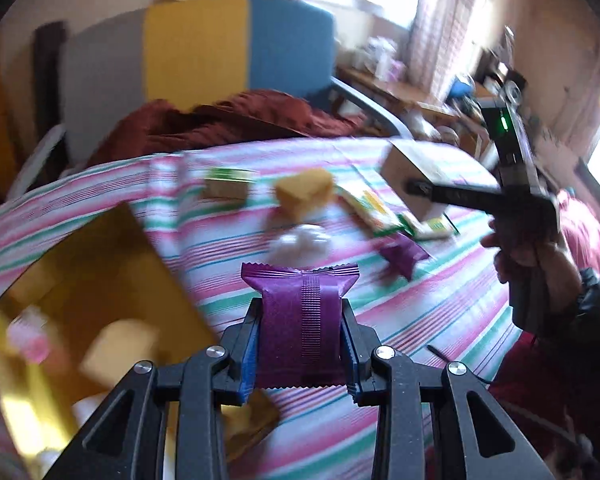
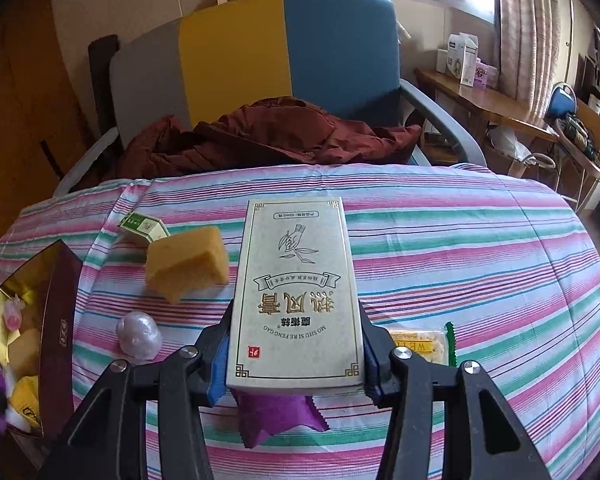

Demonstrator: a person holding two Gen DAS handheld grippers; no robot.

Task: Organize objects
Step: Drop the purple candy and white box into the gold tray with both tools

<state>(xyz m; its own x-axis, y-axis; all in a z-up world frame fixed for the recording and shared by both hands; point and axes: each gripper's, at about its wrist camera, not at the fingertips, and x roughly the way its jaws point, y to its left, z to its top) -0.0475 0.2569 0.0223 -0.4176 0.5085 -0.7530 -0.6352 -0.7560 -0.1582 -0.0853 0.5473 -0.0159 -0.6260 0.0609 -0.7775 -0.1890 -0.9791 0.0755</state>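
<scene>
right wrist view takes in the striped bedcover [image 2: 480, 264] spread wide, with the open storage box [image 2: 56, 320] at nine o'clock, already holding a few small items. largest of the loose things, the pale carton [image 2: 296, 292] sits clamped between the right gripper [image 2: 296, 364] fingers, lifted above a second purple packet [image 2: 272, 416] lying on the cloth at six o'clock. at ten o'clock lie the yellow sponge [image 2: 188, 264], a small green-printed box [image 2: 142, 226] and a pearly ball [image 2: 138, 336]. in the left wrist view the left gripper [image 1: 300, 344] is closed tight on a purple snack packet [image 1: 300, 316], with the box [image 1: 100, 292] at eight o'clock. the step in hand looks like carrying both items to the box; next, each must swing over its opening and release inside, the packet first, being nearer.
</scene>
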